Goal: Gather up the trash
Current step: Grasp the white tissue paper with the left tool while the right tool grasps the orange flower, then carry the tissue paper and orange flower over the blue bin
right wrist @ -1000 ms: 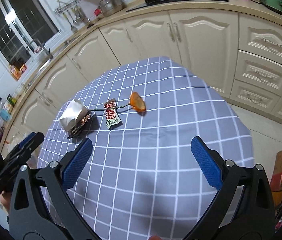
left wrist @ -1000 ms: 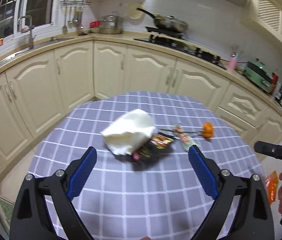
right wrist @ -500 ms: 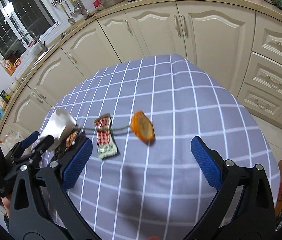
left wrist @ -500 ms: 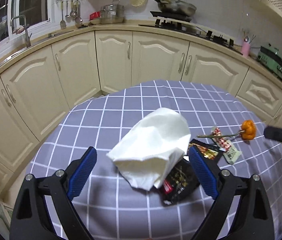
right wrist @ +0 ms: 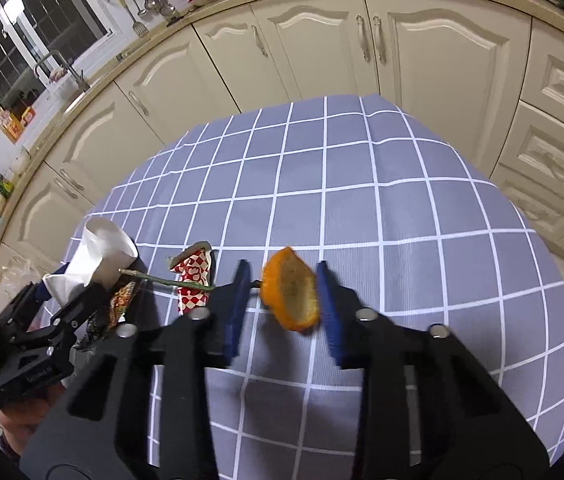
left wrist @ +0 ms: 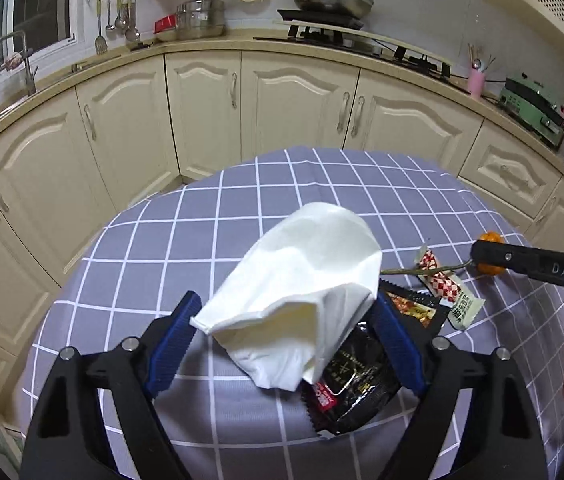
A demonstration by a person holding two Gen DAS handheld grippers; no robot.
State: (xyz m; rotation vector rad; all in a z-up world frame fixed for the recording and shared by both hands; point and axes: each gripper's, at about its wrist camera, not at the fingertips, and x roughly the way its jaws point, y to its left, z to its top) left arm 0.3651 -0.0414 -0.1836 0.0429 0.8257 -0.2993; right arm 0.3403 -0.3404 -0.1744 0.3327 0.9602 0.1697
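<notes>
Black wrapper (left wrist: 356,394) half under tissue (left wrist: 298,292)

Between the left tongs (left wrist: 286,344) a white napkin (left wrist: 302,288) and black wrapper (left wrist: 350,392) fill the gap. Orange peel (right wrist: 291,294) fills the right tongs (right wrist: 282,304); beyond them, bare tablecloth (right wrist: 362,160).

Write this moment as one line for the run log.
left gripper: jaws closing around white tissue | right gripper: jaws just closed around orange peel | checked tablecloth
</notes>
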